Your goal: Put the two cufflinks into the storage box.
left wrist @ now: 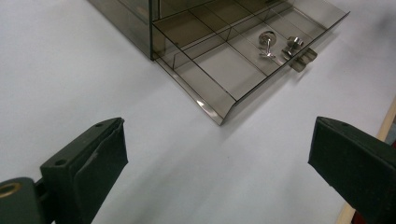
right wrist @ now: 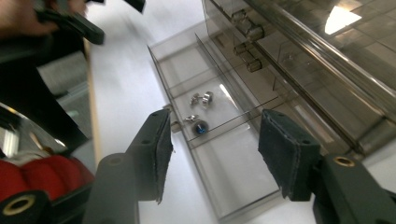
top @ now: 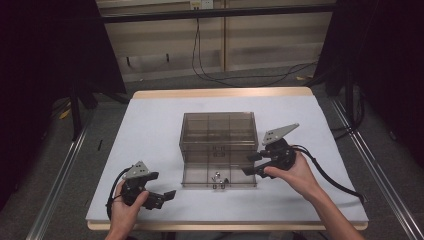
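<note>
A smoky clear drawer box (top: 218,131) stands mid-table with its bottom drawer (top: 200,176) pulled out toward me. Small silver cufflinks (top: 218,179) lie in the drawer's front middle compartment. In the right gripper view one pair (right wrist: 201,99) lies beside a blue-faced one (right wrist: 200,127). My right gripper (top: 250,164) hovers at the drawer's right end, jaws open with nothing between the pads (right wrist: 161,149). My left gripper (top: 162,198) rests near the front left of the table, wide open and holding nothing. In its own view it (left wrist: 217,140) faces the drawer's corner (left wrist: 219,119) and the cufflinks (left wrist: 268,43).
The box sits on a white mat (top: 150,125) over a wooden table top (top: 220,93). The drawer's small front handle (left wrist: 303,58) sticks out toward the near edge. Metal rails run along both sides of the table, and cables trail on the floor behind it.
</note>
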